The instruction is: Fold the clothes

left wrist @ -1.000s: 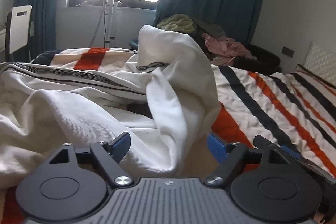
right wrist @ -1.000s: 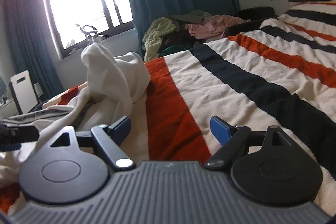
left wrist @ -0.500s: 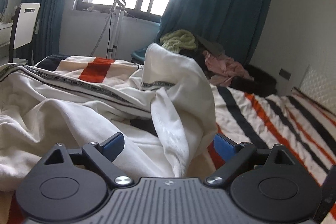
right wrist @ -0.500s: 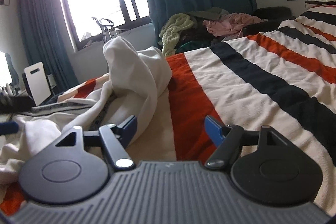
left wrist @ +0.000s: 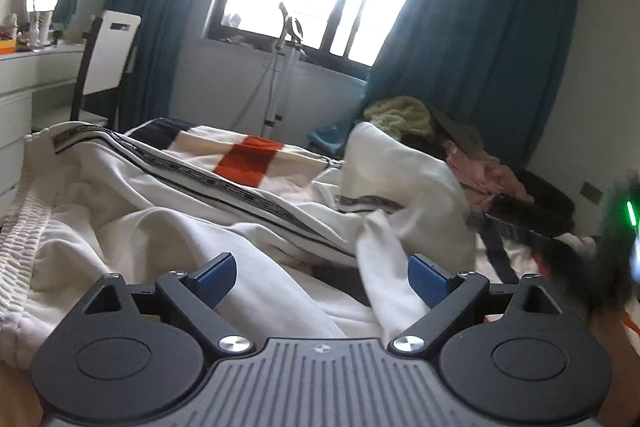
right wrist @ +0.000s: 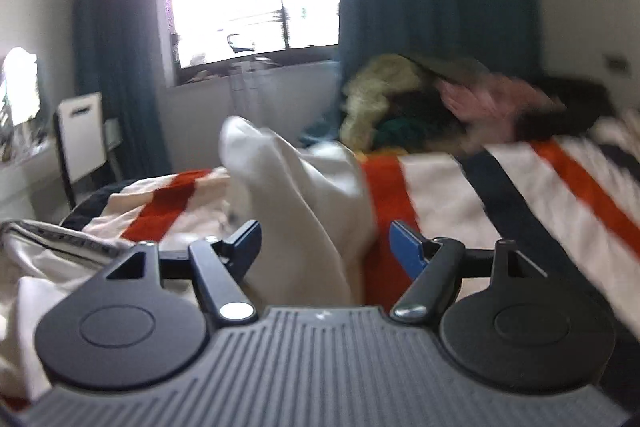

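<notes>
We find a white garment [left wrist: 168,227], trimmed with a dark patterned band, lying crumpled on the striped bed [right wrist: 520,195]. In the left wrist view its bulk spreads across the bed from the ribbed hem at far left towards a raised peak at right. No fold is yet visible; we judge the task to be at its start, with the cloth still to be spread flat.

The left gripper [left wrist: 322,277] is released, its blue fingers [left wrist: 214,277] set wide apart. Cloth lies directly ahead of and between them, and a narrow twisted strip of it runs down close beside the right finger. Nothing is grasped.

The right gripper [right wrist: 324,247] is likewise released. The raised peak of the garment [right wrist: 296,195] stands directly ahead, in line with the gap between the fingers. We cannot tell whether the cloth touches either finger; this view is motion-blurred.

The governing relation: the banded length of the garment runs crosswise, from the hem at far left to the peak at right. The left gripper sits over the body of the cloth; the right gripper is the nearer to the peak. In our judgement the peak falls to the right gripper.

A heap of other clothes [left wrist: 404,115] lies beyond the bed, well apart from both grippers.
</notes>
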### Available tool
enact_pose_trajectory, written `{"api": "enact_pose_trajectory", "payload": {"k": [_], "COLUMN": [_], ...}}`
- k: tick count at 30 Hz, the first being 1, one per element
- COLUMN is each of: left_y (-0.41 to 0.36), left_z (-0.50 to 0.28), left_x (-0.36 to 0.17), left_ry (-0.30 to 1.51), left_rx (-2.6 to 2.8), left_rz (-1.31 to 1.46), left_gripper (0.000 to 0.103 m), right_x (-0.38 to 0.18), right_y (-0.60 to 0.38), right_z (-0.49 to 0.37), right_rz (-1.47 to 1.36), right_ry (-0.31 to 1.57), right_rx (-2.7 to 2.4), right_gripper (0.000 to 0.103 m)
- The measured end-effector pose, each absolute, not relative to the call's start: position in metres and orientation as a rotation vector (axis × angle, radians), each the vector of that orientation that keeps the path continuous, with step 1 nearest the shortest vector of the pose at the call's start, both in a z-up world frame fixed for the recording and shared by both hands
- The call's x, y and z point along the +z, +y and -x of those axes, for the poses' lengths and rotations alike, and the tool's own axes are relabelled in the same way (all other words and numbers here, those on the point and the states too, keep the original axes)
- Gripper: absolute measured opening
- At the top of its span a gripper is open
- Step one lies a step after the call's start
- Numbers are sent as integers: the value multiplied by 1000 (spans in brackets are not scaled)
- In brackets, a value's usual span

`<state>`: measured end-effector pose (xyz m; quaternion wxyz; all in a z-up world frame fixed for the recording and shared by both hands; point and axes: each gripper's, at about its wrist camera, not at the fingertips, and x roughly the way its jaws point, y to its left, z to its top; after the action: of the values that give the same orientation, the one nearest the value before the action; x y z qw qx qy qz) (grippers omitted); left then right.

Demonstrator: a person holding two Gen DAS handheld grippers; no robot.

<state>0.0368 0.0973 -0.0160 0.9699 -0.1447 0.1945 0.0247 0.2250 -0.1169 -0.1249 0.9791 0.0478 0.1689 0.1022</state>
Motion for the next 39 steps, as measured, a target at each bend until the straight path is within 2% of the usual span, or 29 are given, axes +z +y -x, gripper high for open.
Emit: {"api": "enact_pose_trajectory", "payload": {"k": [7,9,10,13,18,23,27,30,33,36,39], "left_y": [105,107,109,116,116,109,102,96,91,85,80], "left_z": [-72,-82,-85,-88,-83,-77,-76,-77,-77,-76,-69], "left_x": [-35,-41,-44,-49,-47,-45,-46,-49,-51,-53,-53], "left_ry": [384,385,402,418,395,394,408,433,450,476,488], "left_rx": [56,59,55,42,19,-21,-47,-63,-68,-68,-81], "left_rz": [322,322,332,368,366,334,298,277,254,242,234], "left_gripper": [94,94,94,93,93,93,93,93,93,93,93], "right_x": [-107,-111,-111,-102,-82,-96,-137,-172,-212,-228,-211], "right_y": [-72,-63,-63,-82,-152,-233,-302,-354,-397,-415,-404], "right_z": [-322,-339,-345,-340,-303,-252,-213,-185,-164,-145,-138], "right_rz": [35,69,75,15,-156,-310,-474,-606,-832,-992,-944], "right_ry": [419,468,489,443,285,262,343,420,525,548,554], "right_rx": [213,185,167,113,-39,-207,-314,-382,-328,-302,-278], "right_gripper": [70,36,12,5,5,5,5,10,11,15,30]}}
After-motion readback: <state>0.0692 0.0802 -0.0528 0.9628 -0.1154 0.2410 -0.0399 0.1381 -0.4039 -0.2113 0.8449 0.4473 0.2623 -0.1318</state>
